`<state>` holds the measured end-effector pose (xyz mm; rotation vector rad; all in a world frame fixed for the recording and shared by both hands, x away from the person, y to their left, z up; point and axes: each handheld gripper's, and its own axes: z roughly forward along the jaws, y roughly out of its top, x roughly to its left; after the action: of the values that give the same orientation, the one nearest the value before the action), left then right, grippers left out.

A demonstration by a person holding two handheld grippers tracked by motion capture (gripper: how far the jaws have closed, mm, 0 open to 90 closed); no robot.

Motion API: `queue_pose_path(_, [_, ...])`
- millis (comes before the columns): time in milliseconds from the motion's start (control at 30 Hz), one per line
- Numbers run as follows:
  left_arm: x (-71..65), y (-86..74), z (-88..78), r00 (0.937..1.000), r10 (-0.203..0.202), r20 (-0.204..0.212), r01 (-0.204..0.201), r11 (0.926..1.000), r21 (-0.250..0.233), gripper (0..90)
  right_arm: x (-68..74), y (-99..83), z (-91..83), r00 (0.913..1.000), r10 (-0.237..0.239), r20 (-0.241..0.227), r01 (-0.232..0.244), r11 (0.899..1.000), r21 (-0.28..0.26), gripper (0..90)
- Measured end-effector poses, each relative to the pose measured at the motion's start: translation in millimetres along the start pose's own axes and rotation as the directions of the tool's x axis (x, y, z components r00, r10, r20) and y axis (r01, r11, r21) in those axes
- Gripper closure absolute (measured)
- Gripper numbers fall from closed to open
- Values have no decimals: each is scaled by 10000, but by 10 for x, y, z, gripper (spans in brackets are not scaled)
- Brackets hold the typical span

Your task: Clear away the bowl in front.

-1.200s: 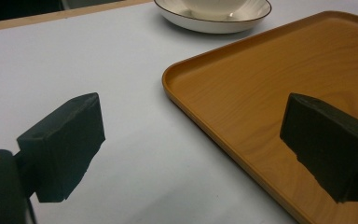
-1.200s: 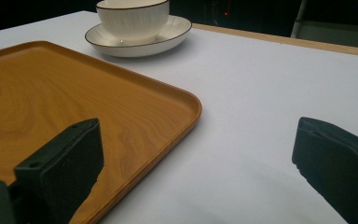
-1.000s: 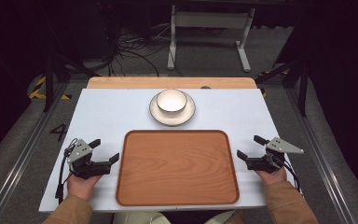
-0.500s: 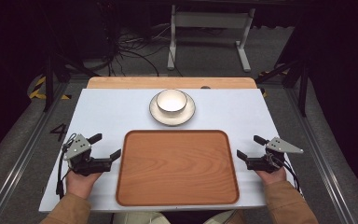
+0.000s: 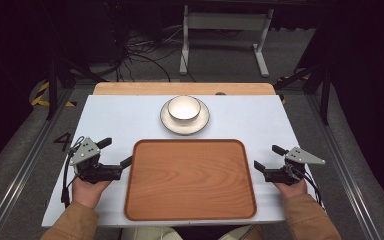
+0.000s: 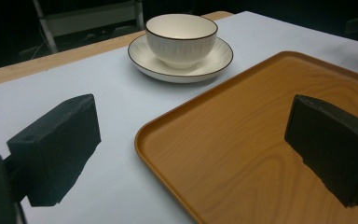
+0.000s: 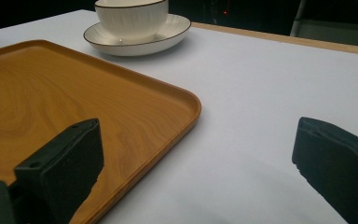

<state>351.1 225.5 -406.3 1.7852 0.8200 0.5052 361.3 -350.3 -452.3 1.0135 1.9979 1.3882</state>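
White surface (image 5: 130, 120) spreads under my left claw (image 5: 116, 153) and right claw (image 5: 269, 157), both gaping and holding nothing, flanking the wooden tray (image 5: 190, 179) at lower centre. Beyond it, upper centre, the bowl (image 5: 184, 107) sits on its saucer (image 5: 200, 124).

white table (image 5: 120, 120) | metal stand (image 5: 225, 30) on floor | cables (image 5: 140, 55) behind

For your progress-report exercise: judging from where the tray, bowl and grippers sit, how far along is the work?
Nothing looks done yet. The wooden tray lies bare, and the bowl sits on its saucer beyond the tray's far edge. In hand: the left gripper and right gripper flank the tray's two sides, jaws open, holding nothing. Left, probably: gripping and moving something; whether tray or bowl comes first is unclear.
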Motion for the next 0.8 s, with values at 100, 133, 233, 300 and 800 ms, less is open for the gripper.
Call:
queue_pose_path(100, [14, 39, 12, 10000, -4, 64, 4, 10000, 77, 54, 0, 0, 1, 10000, 4, 4, -4, 10000, 6, 26])
queue_pose_path(133, [21, 59, 27, 10000, 28, 39, -28, 10000, 76, 59, 3, 0, 1, 10000, 30, 17, -30, 10000, 1, 25])
queue_pose_path(233, [62, 126, 100, 10000, 76, 16, -76, 9999, 81, 62, 2, 0, 1, 10000, 9, 17, -9, 10000, 7, 25])
queue_pose_path(300, [86, 159, 137, 10000, 23, 25, -23, 10000, 68, 62, 1, 0, 1, 10000, 7, 19, -7, 10000, 2, 25])
queue_pose_path(800, [184, 442, 520, 9999, 6, 121, -8, 9999, 128, 66, -3, 1, 2, 10000, 43, -30, -43, 10000, 5, 25])
